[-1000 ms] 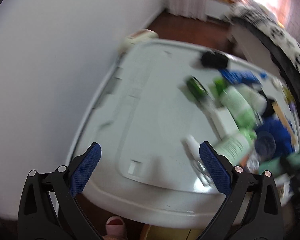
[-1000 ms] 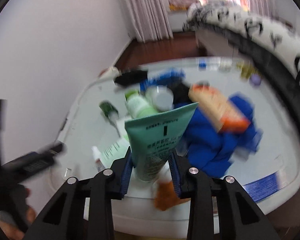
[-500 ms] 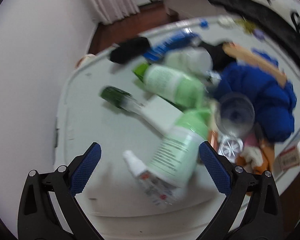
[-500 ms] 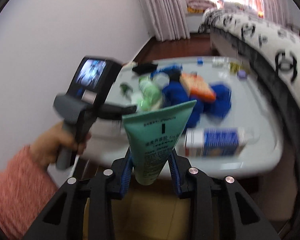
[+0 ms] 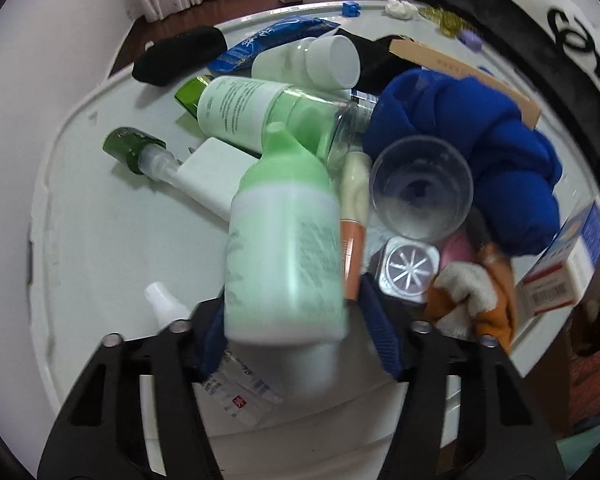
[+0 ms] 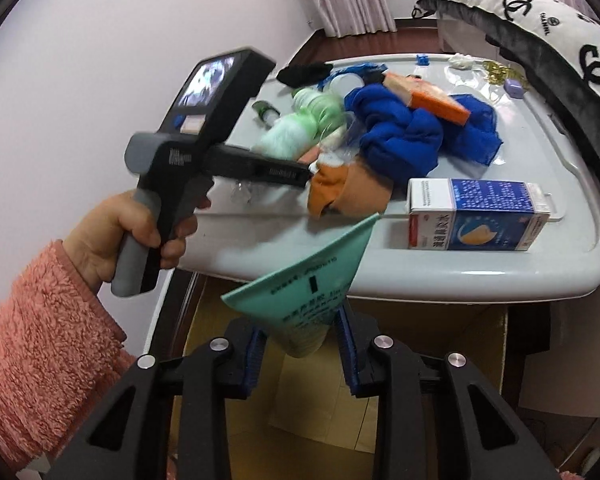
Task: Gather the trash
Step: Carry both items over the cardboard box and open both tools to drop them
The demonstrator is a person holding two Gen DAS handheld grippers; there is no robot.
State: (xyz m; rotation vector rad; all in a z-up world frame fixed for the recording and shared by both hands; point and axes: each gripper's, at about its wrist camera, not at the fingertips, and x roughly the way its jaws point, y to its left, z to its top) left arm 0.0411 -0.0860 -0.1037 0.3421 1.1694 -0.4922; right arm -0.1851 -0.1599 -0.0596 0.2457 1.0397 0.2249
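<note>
My left gripper is shut on a light green and white bottle, lifted a little over the white table. It also shows in the right wrist view, with the left gripper's handle in a hand. My right gripper holds a teal tube tilted between its pads, over an open cardboard box below the table edge. The jaws look slightly parted around the tube.
The table carries a second green bottle, a clear cup, a blue cloth, a white jar, a dark green pump bottle, a blue-white carton and an orange cloth. A wall stands left, a patterned sofa right.
My left gripper moved in and closed on the light green bottle. My right gripper pulled back off the table, lowered over the cardboard box, and the teal tube tilted.
</note>
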